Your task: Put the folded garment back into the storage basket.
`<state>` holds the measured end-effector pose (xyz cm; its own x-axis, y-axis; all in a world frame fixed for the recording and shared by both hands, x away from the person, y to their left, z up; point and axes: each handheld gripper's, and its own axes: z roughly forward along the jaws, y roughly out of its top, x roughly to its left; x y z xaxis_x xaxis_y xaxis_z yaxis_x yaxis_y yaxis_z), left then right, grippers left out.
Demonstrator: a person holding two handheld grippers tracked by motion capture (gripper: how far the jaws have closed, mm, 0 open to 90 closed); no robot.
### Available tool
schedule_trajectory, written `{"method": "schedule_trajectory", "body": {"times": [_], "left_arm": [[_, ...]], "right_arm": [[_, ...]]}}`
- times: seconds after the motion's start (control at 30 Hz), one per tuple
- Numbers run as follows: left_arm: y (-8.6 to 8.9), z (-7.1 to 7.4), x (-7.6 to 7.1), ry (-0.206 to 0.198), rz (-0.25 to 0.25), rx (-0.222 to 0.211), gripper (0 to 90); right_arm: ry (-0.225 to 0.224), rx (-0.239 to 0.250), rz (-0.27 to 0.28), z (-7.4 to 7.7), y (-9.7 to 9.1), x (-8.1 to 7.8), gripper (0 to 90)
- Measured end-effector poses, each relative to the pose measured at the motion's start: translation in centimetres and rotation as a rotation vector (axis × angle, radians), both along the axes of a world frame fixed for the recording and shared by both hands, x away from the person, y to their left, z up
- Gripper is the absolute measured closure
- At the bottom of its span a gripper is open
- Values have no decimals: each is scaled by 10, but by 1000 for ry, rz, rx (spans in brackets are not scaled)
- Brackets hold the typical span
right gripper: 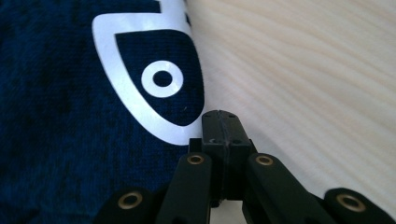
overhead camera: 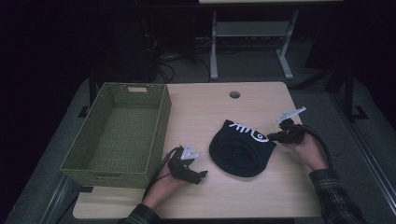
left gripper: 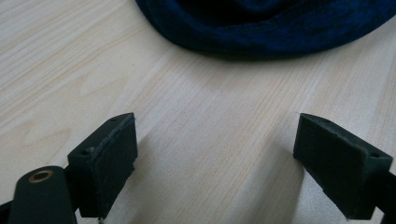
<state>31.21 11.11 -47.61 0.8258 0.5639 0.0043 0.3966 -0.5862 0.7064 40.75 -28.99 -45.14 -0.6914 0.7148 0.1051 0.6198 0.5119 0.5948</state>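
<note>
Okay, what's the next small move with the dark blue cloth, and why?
Probably slide the left tool forward to the dark blue cloth: its jaws are open over bare table, short of the near edge, while the right tool is shut at the far corner by the white print.

You face a pale wooden counter on grey floor; beyond it, a white-legged frame and tangled cables sit in a dim room.

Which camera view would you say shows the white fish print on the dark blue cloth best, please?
The high view: the whole white fish print lies on the dark blue cloth. The right gripper view gives a sharp close-up of its head and eye only. The left gripper view shows just the cloth's plain edge.
</note>
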Motion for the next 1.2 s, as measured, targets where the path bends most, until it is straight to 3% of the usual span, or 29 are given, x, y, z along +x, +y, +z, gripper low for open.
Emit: {"method": "schedule_trajectory", "body": {"times": [0.47,0.73,0.87,0.93,1.1,1.2], "left_arm": [[1,0,0,-2,-6,0,125],[1,-1,-1,0,-5,-3,125],[1,-1,-1,0,-4,-4,125],[1,-1,-1,1,-5,-3,125],[1,-1,-1,0,-3,-5,125],[1,-1,-1,0,-5,-5,125]], "right_arm": [[-24,-1,55,0,9,-39,900],[2,21,87,-2,13,-60,900],[-7,26,104,-1,17,-72,900],[3,30,104,-1,19,-75,900],[-50,52,56,6,15,-81,893],[-91,81,11,12,8,-88,779]]}}
